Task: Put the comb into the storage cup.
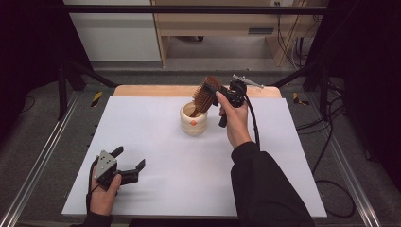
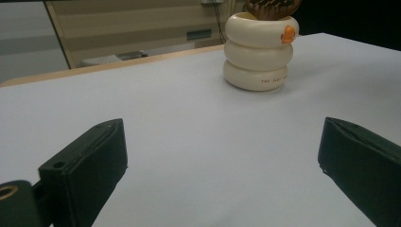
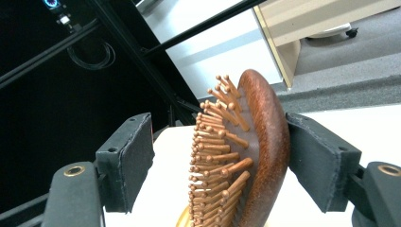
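Brown wooden hairbrush (image 3: 257, 151), peg bristles, upright in cup (image 1: 194, 119)

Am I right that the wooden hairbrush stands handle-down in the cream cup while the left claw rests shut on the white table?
Not quite: the left claw rests open, its jaws wide apart in the left gripper view. The wooden hairbrush does stand handle-down in the cream cup on the white table.

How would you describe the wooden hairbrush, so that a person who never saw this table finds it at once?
Look at the large white table, then at the cream ribbed ceramic cup standing near its far edge. The reddish-brown wooden paddle hairbrush stands in that cup, handle down. It is the only brown thing with rows of wooden pins, and its head sits between the open jaws of the right hand-held gripper.
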### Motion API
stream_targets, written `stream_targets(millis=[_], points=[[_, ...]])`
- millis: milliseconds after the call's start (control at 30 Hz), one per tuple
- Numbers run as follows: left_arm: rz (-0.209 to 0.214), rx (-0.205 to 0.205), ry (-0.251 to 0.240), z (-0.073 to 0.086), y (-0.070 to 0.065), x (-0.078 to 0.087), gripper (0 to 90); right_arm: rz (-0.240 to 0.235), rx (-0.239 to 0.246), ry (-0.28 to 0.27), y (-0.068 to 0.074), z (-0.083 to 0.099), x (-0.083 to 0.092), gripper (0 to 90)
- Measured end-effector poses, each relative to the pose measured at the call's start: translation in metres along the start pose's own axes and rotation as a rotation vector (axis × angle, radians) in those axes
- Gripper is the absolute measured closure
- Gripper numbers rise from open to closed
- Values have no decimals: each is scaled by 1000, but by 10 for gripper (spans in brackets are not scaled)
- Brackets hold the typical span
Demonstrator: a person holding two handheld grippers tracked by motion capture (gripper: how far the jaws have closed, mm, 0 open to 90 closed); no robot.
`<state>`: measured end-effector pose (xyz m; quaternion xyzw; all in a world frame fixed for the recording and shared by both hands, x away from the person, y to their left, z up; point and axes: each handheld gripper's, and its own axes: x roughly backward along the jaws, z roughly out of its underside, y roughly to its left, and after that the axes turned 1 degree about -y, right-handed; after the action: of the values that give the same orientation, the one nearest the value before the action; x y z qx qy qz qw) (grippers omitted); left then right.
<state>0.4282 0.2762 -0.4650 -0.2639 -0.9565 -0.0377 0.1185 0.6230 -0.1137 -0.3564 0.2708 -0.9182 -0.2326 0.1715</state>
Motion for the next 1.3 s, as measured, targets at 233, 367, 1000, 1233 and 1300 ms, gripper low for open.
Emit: stream_targets(millis=[233,367,1000,1233,1300], points=[[0,0,0,0,0,0,19,4,10,-22,0,-4,6,256],[0,-1,0,0,0,0,19,3,12,-29,0,-6,8,252],[-1,-1,0,0,0,0,19,3,36,-40,2,-7,10,216],[0,-1,0,0,0,0,19,14,50,-41,1,-7,10,187],[0,-1,1,0,0,0,19,20,57,-40,1,-7,11,172]])
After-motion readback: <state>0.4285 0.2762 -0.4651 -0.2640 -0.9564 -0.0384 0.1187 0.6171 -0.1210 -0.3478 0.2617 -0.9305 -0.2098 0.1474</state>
